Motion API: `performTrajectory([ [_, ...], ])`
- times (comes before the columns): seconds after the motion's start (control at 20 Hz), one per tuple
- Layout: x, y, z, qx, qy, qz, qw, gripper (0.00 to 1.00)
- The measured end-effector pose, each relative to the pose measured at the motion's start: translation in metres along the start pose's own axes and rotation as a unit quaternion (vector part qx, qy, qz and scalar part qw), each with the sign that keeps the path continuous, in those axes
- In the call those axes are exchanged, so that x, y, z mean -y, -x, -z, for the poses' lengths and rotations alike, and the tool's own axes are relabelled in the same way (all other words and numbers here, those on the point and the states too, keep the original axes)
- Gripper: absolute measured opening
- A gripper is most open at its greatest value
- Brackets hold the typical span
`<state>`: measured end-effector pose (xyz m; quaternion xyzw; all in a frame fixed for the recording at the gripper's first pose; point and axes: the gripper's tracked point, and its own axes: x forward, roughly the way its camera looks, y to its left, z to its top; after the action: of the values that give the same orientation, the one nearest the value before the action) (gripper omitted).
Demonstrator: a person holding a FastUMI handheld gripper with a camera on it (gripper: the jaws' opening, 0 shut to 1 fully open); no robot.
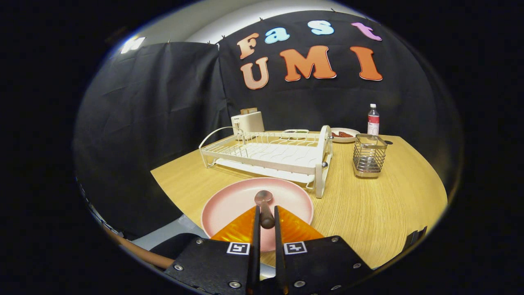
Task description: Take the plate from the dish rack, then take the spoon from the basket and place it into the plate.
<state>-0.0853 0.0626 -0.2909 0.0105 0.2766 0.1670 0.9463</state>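
Two fingers of the hand-held gripper are closed on the handle of the spoon, which runs between them with its bowl pointing ahead, over the middle of the pink plate. The plate lies flat at the near edge of the counter, just in front of the white dish rack.

Risks, as judged: whether the spoon bowl touches the plate cannot be told; released from a height, the spoon may bounce or slide off the shallow rim. The plate sits close to the near edge, so a downward push could tip or shift it.

Farther right stands the wire basket, well apart from the plate. Toaster, small dish and bottle line the far edge.
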Motion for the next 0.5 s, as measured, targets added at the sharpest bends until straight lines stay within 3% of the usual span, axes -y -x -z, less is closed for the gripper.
performTrajectory([
  [0.2, -0.006, -0.001, -0.005, 0.008, 0.002, -0.001, 1.000, 0.21],
  [0.5, -0.002, 0.007, -0.050, 0.070, 0.002, 0.030, 0.997, 0.49],
])
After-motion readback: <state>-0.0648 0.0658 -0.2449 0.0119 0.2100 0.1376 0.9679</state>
